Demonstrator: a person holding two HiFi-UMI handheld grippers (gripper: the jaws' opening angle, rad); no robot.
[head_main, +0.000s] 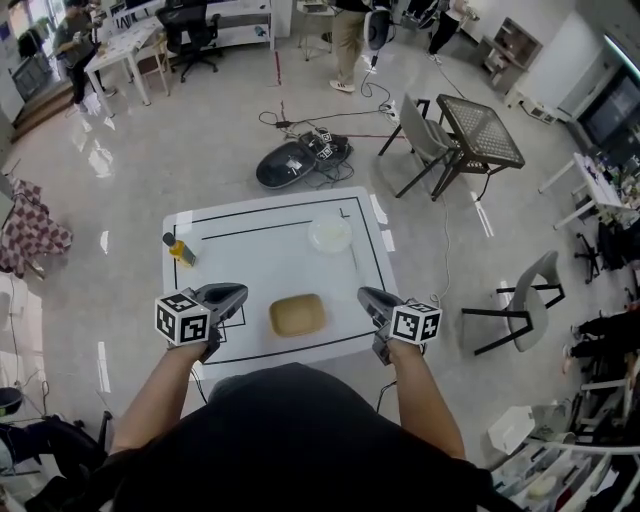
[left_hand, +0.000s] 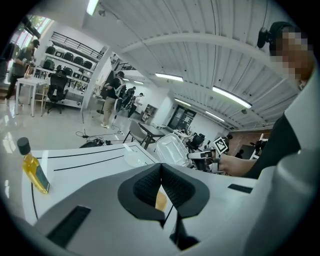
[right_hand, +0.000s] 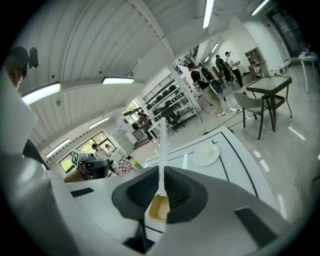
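A tan food container (head_main: 297, 315) sits on the white table (head_main: 270, 265) near its front edge, between my two grippers. Its clear plastic lid (left_hand: 172, 149) stands raised on edge. In the right gripper view the lid (right_hand: 162, 145) shows as a thin upright strip. My right gripper (right_hand: 162, 172) is shut on it, just right of the container (right_hand: 159, 209). In the head view the right gripper (head_main: 362, 294) sits at the container's right side. My left gripper (head_main: 240, 293) hovers left of the container, its jaws shut (left_hand: 161, 167) on nothing.
A small bottle of yellow liquid (head_main: 180, 250) stands at the table's left edge, and a clear plate (head_main: 330, 235) lies at the back right. Beyond the table, cables and a dark bag (head_main: 290, 162) lie on the floor. Chairs and a dark side table (head_main: 480, 135) stand to the right.
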